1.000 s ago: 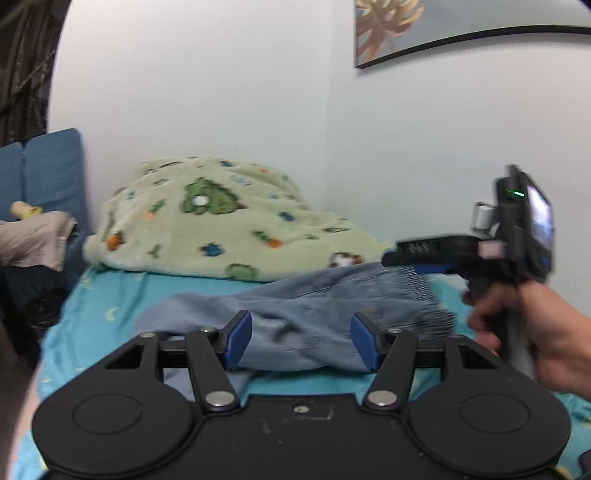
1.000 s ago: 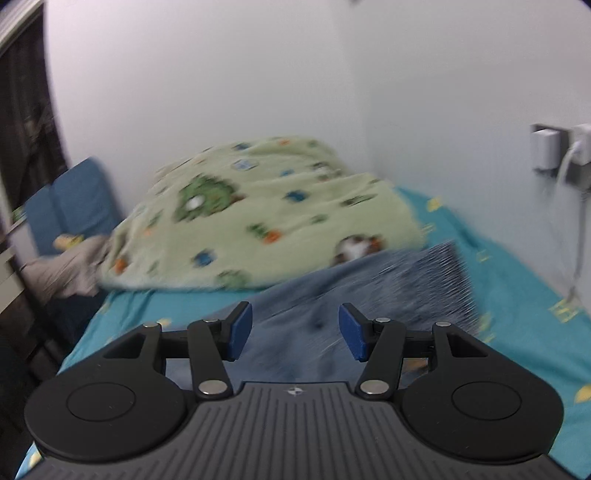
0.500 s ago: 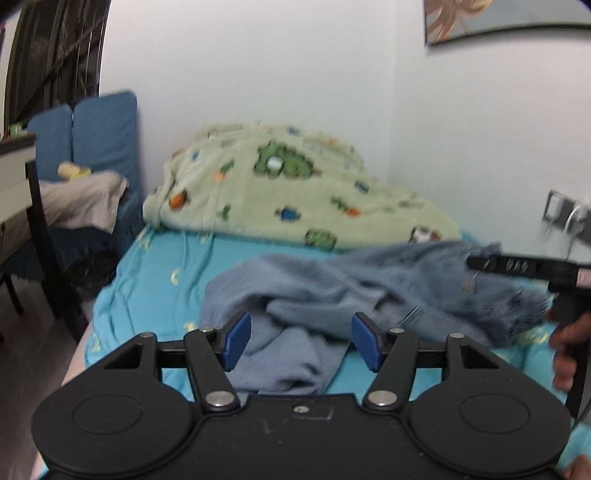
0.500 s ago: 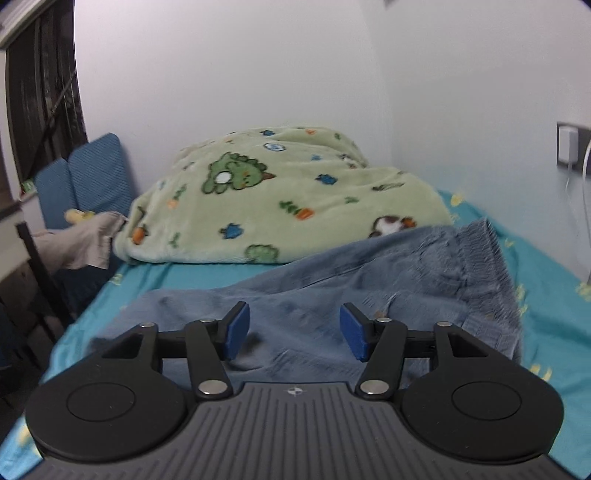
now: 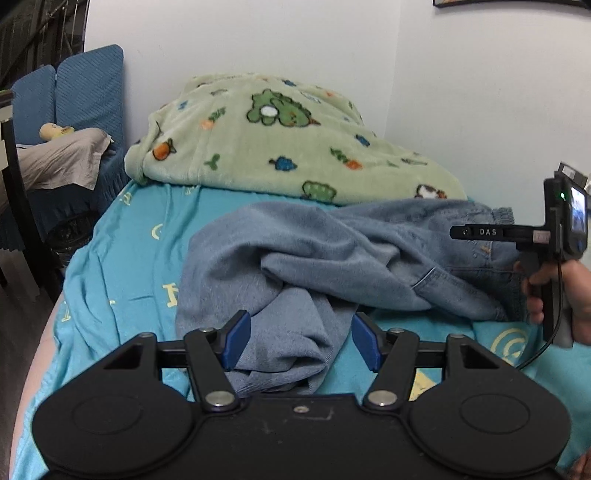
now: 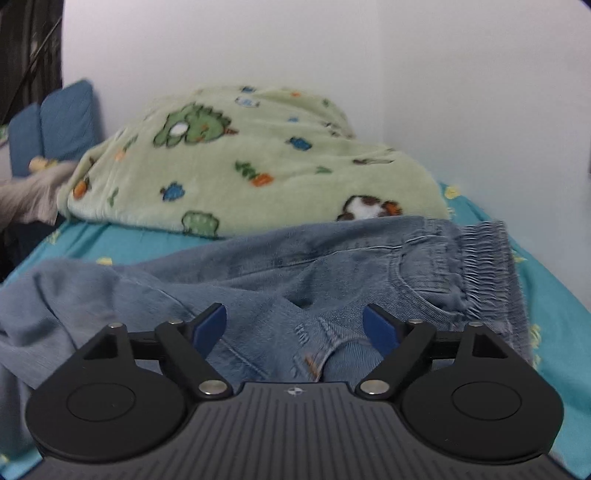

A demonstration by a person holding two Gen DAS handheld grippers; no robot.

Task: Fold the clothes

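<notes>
The jeans (image 5: 332, 258) lie crumpled across the bed (image 5: 122, 258), just in front of a green blanket (image 5: 277, 147). Denim like this is probably soft, fairly heavy and floppy, so the elastic waistband (image 6: 484, 273) looks the firmest hold. The left claw (image 5: 300, 341) is released over a bunched leg; the right claw (image 6: 295, 328) is opening, gripping nothing.

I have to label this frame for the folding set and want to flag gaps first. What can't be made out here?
- Jeans: the leg ends, bunched in folds under the left gripper in the left wrist view.
- Jeans' near edge: hidden by the right gripper, right wrist view; its jaws are opening.
- Picture frame: cut off by the top edge, left wrist view.
</notes>
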